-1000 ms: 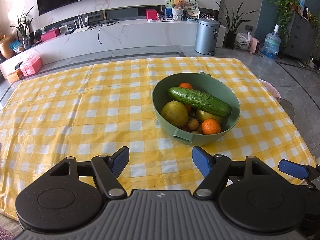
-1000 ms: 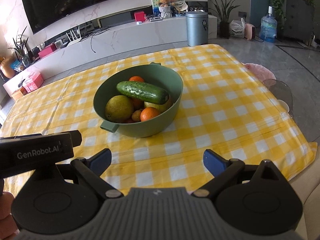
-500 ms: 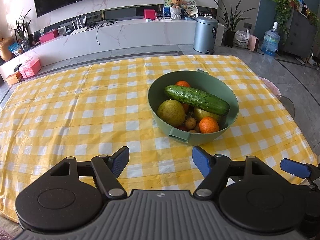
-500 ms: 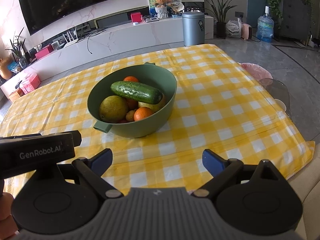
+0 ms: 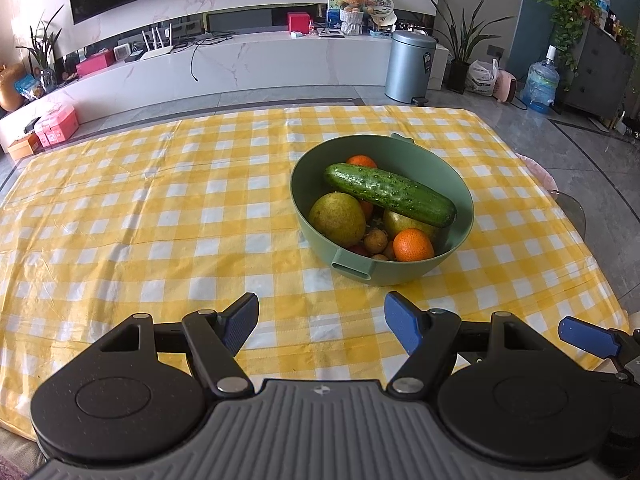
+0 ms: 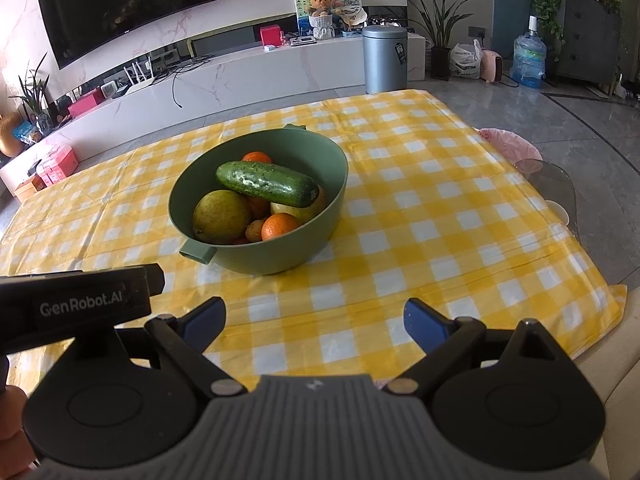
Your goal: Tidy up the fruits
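Both claws wide apart, holding nothing, low over the near edge of the counter [image 5: 160, 216]. Left claw [image 5: 320, 322] points just left of the bowl [image 5: 460, 196]; right claw [image 6: 314, 320] points roughly at it.

Bowl sits on the yellow check cloth, right of centre in the left view, left of centre in the right view. Fruit all inside: cucumber [image 5: 390, 194] lying across the top, pear [image 5: 337, 219] under its left end, tangerine [image 5: 413, 244] at the near side, a second orange [image 5: 361, 161] at the far side, a yellow-green fruit [image 5: 404, 222] under the cucumber, small brown ones [image 5: 375, 238] near the bottom.

View differences:
- Left view catches a blue fingertip [image 5: 588, 337] of the right claw at the far right edge.
- Right view shows the left unit's body [image 6: 76, 304] with "GenRobot.AI" lettering at left, plus fingers [image 6: 12, 420] of a hand at the left edge.
- Right view shows the counter's right corner and a pink seat [image 6: 508, 144] beyond it more fully.

Versus 1.0 s ago: bowl sits slightly lower and nearer in both views, so both claws have eased forward a little. Claw opening unchanged. Fruit has not shifted.
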A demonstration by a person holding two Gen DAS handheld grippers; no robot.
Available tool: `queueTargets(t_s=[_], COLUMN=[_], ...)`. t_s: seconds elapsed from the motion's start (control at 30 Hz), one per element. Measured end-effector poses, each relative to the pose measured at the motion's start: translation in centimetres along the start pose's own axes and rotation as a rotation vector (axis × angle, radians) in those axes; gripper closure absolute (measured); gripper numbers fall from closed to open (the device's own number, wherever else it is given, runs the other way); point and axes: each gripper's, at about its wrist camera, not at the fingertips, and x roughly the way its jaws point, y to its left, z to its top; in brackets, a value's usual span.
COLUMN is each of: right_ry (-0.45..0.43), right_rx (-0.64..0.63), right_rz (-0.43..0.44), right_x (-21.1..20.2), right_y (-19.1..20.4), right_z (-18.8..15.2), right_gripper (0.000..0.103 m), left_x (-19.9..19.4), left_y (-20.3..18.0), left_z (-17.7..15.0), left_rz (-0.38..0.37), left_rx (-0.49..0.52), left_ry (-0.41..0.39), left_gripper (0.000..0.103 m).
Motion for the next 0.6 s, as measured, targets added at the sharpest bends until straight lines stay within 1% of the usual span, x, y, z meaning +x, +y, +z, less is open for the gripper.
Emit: queueTargets(t_s=[0.6], right_ry=[-0.004], right_rx=[0.002], right_rz=[0.004], right_x=[-0.02], right_y=[0.14], right_z=[-0.05], right_gripper=[0.011], left_x=[-0.20], left_y=[0.21], left_z=[-0.01], left_rz=[0.002], left_rx=[-0.006], left_ry=[-0.002], left_gripper=[0.019])
